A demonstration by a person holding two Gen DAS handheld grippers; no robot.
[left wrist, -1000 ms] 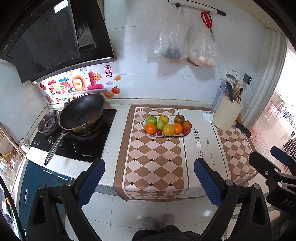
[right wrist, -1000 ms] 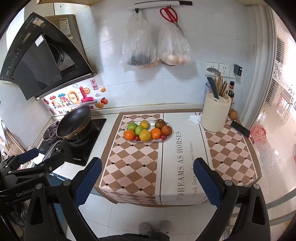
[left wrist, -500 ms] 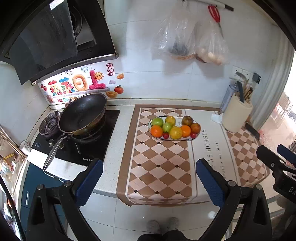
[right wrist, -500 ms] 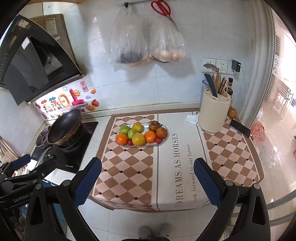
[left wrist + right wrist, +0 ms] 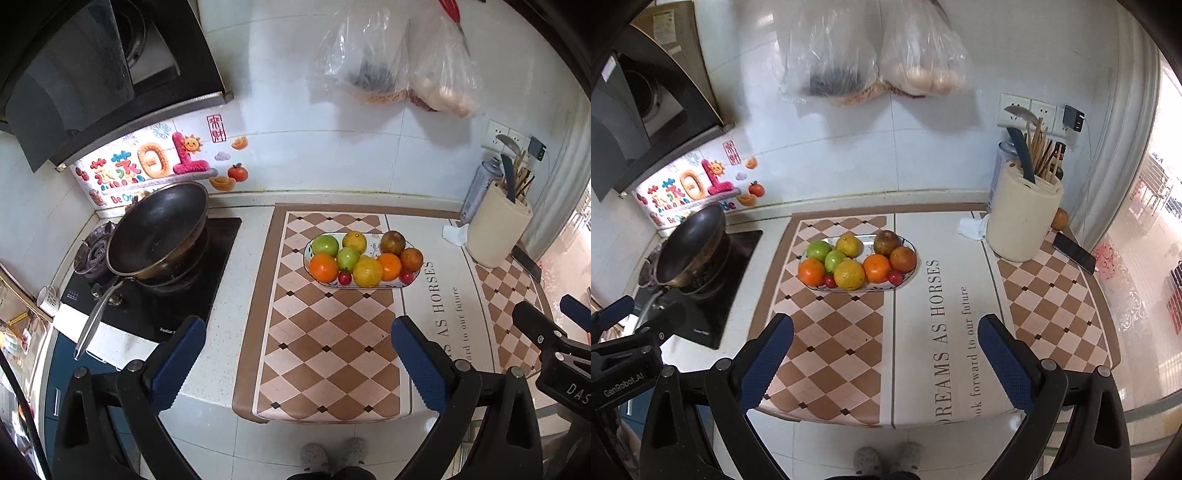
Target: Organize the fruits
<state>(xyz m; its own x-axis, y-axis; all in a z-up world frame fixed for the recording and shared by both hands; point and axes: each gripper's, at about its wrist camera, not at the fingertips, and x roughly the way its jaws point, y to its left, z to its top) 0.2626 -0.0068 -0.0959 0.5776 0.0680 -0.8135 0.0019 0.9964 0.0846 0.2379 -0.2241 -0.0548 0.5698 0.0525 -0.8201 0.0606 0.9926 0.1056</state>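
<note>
An oval white plate (image 5: pixel 391 286) (image 5: pixel 909 272) sits on the chequered mat, piled with fruit: green apples (image 5: pixel 325 245) (image 5: pixel 819 250), oranges (image 5: pixel 324 266) (image 5: pixel 812 271), yellow citrus (image 5: pixel 367 272) (image 5: pixel 849 273), brownish fruits (image 5: pixel 393 241) (image 5: pixel 887 242) and small red ones (image 5: pixel 345 278) (image 5: pixel 895 277). My left gripper (image 5: pixel 297 343) is open and empty, above the counter's front edge, well short of the plate. My right gripper (image 5: pixel 885 341) is open and empty, also short of the plate.
A black wok (image 5: pixel 159 229) (image 5: pixel 690 243) sits on the hob at the left. A cream utensil holder (image 5: pixel 496 229) (image 5: pixel 1021 218) stands at the back right, with a phone (image 5: pixel 1073 252) beside it. Plastic bags (image 5: pixel 871 62) hang on the wall.
Both grippers have moved forward toward the counter, so the plate of fruit looks nearer. Both stay open and empty.
</note>
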